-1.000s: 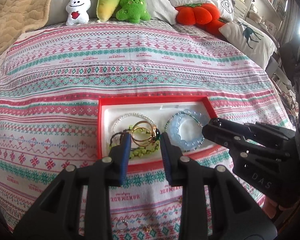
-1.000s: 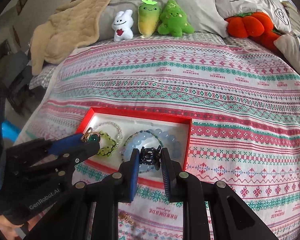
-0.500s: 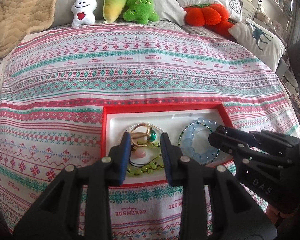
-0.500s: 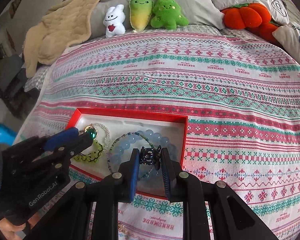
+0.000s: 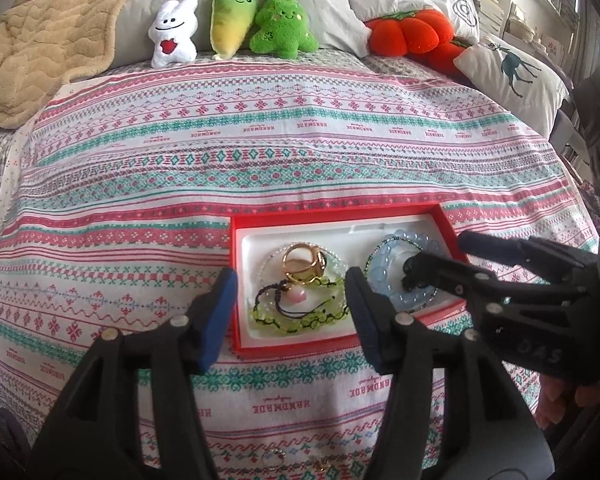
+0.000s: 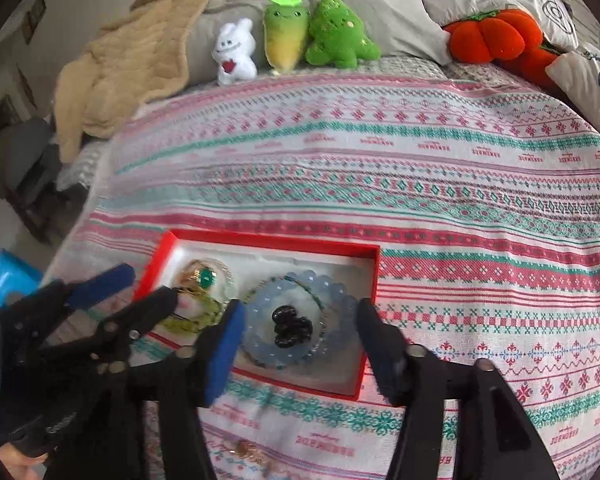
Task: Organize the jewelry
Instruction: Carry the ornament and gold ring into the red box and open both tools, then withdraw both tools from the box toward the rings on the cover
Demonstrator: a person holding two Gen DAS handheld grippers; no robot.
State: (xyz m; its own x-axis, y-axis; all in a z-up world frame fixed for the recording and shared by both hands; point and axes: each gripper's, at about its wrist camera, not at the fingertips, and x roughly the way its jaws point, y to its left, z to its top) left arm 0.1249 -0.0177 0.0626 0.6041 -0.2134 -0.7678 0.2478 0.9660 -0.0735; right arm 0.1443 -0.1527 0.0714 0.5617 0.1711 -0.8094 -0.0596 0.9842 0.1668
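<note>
A red box with a white lining [image 5: 446, 224] [image 6: 370, 254] lies on the patterned bedspread. In it lie a gold ring with a green stone [image 5: 304, 262] [image 6: 202, 278], a green bead bracelet [image 5: 300, 318], a pink charm on black cord [image 5: 296, 296] and a pale blue bead bracelet [image 5: 384, 264] [image 6: 336, 292]. A small black clip [image 6: 292, 326] lies inside the blue bracelet. My left gripper [image 5: 290, 312] is open and empty over the box's left half. My right gripper [image 6: 300, 344] is open and empty over the blue bracelet.
Small loose jewelry lies on the bedspread near me: a ring [image 5: 274, 458] and a gold piece [image 6: 248, 450]. Plush toys [image 5: 228, 24], an orange pumpkin cushion [image 5: 408, 36], pillows and a beige blanket [image 5: 40, 40] line the far end of the bed.
Both grippers have opened. The gold ring has dropped from the left gripper into the box, and the black clip has dropped from the right gripper inside the blue bracelet.
</note>
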